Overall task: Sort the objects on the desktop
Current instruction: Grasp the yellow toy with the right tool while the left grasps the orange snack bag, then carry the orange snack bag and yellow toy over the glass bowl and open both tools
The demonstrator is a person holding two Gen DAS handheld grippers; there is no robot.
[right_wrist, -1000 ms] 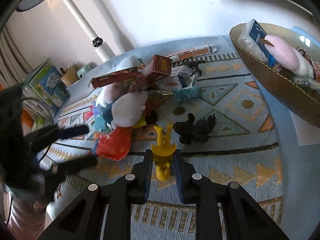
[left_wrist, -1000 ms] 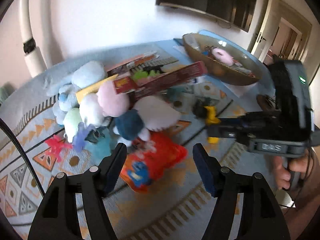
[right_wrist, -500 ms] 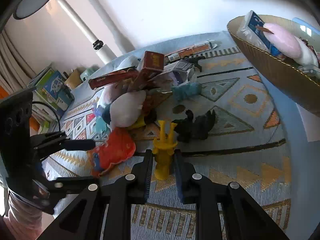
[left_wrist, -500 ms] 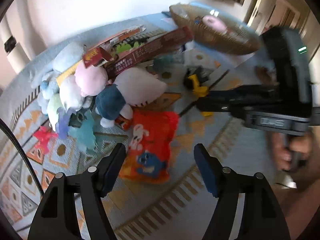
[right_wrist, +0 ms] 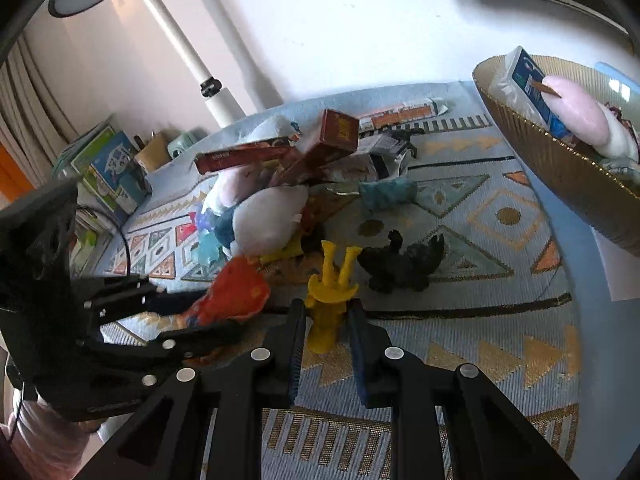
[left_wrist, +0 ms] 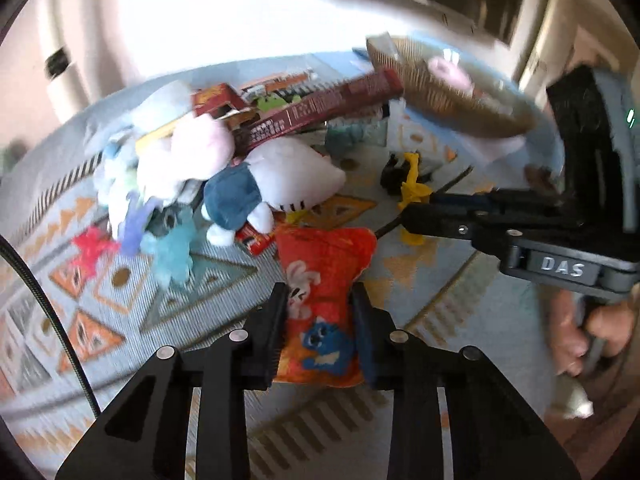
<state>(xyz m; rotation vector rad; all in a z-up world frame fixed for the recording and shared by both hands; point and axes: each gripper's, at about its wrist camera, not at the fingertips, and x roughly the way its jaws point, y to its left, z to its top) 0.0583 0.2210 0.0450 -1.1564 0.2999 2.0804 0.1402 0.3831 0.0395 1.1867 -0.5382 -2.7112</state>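
Note:
My left gripper (left_wrist: 320,300) is shut on a red snack bag (left_wrist: 324,280) printed with cartoon animals; the bag also shows in the right wrist view (right_wrist: 236,296) between the left gripper's fingers. My right gripper (right_wrist: 326,320) is shut on a yellow toy figure (right_wrist: 330,292), which also shows in the left wrist view (left_wrist: 412,192). A black toy animal (right_wrist: 404,260) lies just beyond the yellow figure. A pile of plush toys (left_wrist: 192,160) and long red boxes (left_wrist: 320,108) lies behind the bag.
A golden woven basket (right_wrist: 552,168) holding a pink plush and a blue box stands at the right. A teal toy (right_wrist: 386,196) lies on the patterned cloth (right_wrist: 500,216). Books and boxes (right_wrist: 108,164) stand at the far left edge.
My left gripper has moved forward and closed on the red snack bag. My right gripper keeps hold of the yellow figure, almost in place.

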